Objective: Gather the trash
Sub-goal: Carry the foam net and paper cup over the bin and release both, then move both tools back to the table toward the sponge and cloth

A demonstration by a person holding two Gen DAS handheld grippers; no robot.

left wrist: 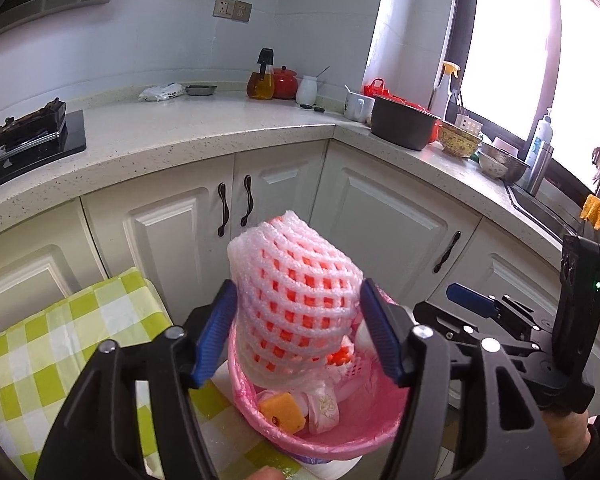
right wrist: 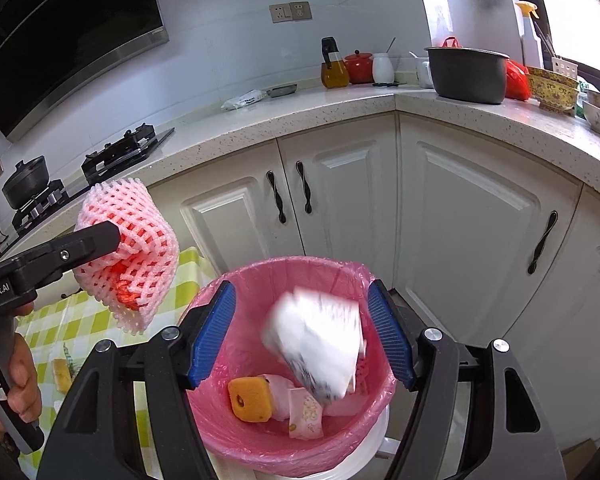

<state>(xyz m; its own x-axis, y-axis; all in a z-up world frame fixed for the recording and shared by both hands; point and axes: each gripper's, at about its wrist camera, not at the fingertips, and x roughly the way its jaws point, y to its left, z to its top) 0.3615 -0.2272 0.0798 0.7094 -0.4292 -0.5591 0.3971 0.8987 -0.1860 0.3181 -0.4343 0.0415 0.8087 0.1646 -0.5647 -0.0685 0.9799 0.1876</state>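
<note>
Trash: a pink-white foam fruit net (left wrist: pixel 294 300) is seen between the blue pads of the left tongs (left wrist: pixel 298 332), above and at the near-left edge of the bin; the pads stand clear of the net on both sides, so the jaws are parted and no grip is shown. A white crumpled wrapper (right wrist: pixel 318 344), motion-blurred, is seen in mid-air between the widely parted pads of the right tongs (right wrist: pixel 302 334), untouched by them, over the bin's mouth.

Container: a waste bin lined with a pink bag (right wrist: pixel 220 364), placed before the white cupboard doors (right wrist: pixel 472 216).

Contents: an orange sponge block (right wrist: pixel 250 400), pale pink printed wrappers (right wrist: pixel 306 418) and a pink plastic piece, partly hidden.

Adjacent: a green-checked cloth (left wrist: pixel 40 360) is noted left of the bin.
</note>
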